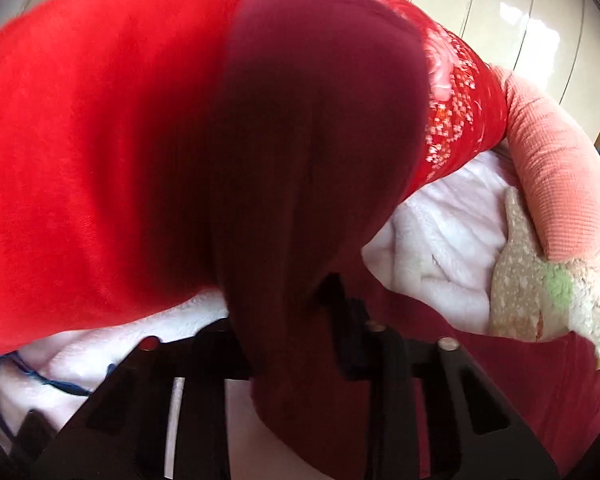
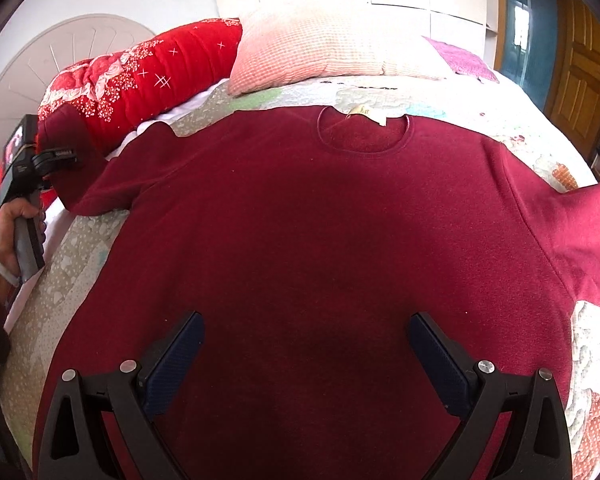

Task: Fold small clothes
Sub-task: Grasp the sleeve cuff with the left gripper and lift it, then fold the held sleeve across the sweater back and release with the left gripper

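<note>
- We find the left tool (image 2: pixel 70 156) pinching the sweater (image 2: pixel 300 220) sleeve; first fold in hand.
- Right tool (image 2: pixel 306 354) spread above the hem; next, carry the sleeve inward.

Maroon sweater (image 2: pixel 300 216) flat, right gripper (image 2: pixel 304 360) spread

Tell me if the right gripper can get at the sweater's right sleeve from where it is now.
Probably yes. The right gripper hovers open over the maroon sweater, and the right sleeve lies uncovered on the quilt, with nothing between them.
</note>
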`<state>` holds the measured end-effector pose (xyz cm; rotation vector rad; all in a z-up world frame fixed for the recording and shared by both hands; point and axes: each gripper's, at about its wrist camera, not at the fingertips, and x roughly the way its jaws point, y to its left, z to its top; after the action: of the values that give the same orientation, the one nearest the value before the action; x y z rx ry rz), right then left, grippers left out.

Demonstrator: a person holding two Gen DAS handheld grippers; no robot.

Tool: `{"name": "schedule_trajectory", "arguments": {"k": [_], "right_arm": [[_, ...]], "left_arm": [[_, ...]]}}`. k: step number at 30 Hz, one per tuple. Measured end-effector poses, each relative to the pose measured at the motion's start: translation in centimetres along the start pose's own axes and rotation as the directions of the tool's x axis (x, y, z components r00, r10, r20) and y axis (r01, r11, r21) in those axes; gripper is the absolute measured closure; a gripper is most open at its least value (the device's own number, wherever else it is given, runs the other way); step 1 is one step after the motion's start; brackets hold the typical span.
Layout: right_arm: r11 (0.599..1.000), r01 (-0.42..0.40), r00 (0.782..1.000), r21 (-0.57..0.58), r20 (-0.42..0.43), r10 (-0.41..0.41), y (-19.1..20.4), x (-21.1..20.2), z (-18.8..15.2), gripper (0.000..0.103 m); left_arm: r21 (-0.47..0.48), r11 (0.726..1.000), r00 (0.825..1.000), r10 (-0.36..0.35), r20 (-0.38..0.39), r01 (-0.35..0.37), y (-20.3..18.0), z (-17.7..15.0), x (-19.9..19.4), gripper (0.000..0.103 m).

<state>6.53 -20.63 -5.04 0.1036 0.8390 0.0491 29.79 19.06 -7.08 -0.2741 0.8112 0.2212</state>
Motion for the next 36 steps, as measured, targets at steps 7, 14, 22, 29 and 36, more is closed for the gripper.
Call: {"name": "schedule_trajectory", "arguments": {"k": [7, 14, 22, 29, 36], "right_arm": [[1.000, 0.001, 1.000, 0.013, 0.005, -0.002, -0.5, -0.5, -0.1, 0.001], [0.998, 0.009, 0.998, 0.058, 0.054, -0.012, -2.5, -2.7, 0.7, 0.001], [0.985, 0.067, 0.988, 0.157, 0.127, -0.087, -8.0, -6.3, 1.9, 0.001], [0.961, 0.105, 0.982, 0.256, 0.124, -0.140, -13.6, -6.3, 2.1, 0.001], [0.953, 0.011, 0.989, 0.302, 0.135, -0.054, -15.4, -4.4, 3.8, 0.001]], "left_arm": [[0.012, 0.990, 0.989, -0.139, 0.054, 0.138, -1.3, -0.3, -5.8, 0.097], [0.115, 0.927, 0.924, -0.369, 0.100, 0.358, -7.8, -0.9, -16.1, 0.097], [0.336, 0.761, 0.825, -0.555, -0.105, 0.555, -22.7, -10.6, -20.0, 0.097], [0.406, 0.726, 0.825, -0.421, -0.376, 0.555, -30.6, -21.2, -13.2, 0.096], [0.411, 0.688, 0.802, -0.508, -0.314, 0.598, -26.4, -18.3, -19.6, 0.046]]}}
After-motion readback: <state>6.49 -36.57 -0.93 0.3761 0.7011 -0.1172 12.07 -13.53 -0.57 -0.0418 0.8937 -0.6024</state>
